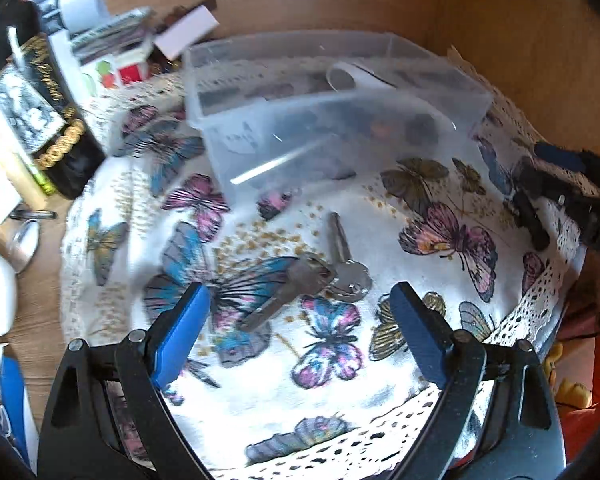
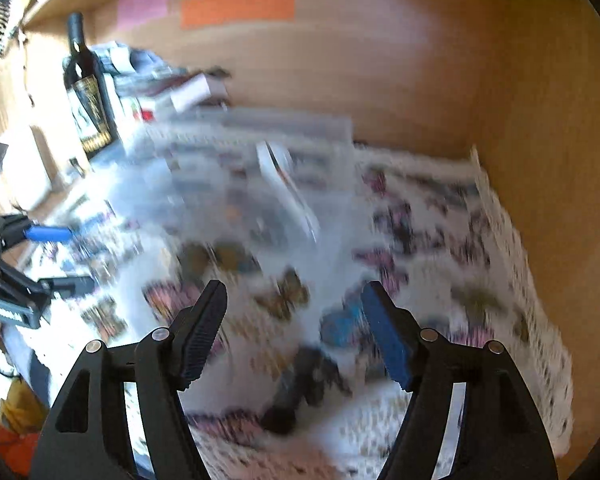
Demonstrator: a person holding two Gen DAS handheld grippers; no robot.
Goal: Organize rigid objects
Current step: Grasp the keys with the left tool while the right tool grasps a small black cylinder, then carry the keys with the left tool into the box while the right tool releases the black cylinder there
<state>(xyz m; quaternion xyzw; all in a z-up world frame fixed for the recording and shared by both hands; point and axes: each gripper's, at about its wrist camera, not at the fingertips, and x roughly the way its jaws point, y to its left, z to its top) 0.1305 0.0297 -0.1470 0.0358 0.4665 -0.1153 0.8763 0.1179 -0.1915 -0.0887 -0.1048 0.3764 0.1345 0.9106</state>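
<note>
Two metal keys [image 1: 320,276] lie joined on the butterfly-print cloth [image 1: 380,216], just ahead of my left gripper [image 1: 300,304], which is open and empty with blue pads. A clear plastic box [image 1: 332,120] holding several small items stands behind the keys. My right gripper [image 2: 294,312] is open and empty; its view is blurred, with the clear box [image 2: 260,184] ahead. The right gripper shows at the right edge of the left wrist view [image 1: 540,200]. The left gripper shows at the left of the right wrist view [image 2: 56,256].
A dark bottle [image 2: 86,84] and a stack of small boxes and papers [image 1: 112,40] stand at the back left. A wooden wall [image 2: 380,60] with coloured notes closes the back. The cloth's lace edge [image 1: 540,312] hangs at the right.
</note>
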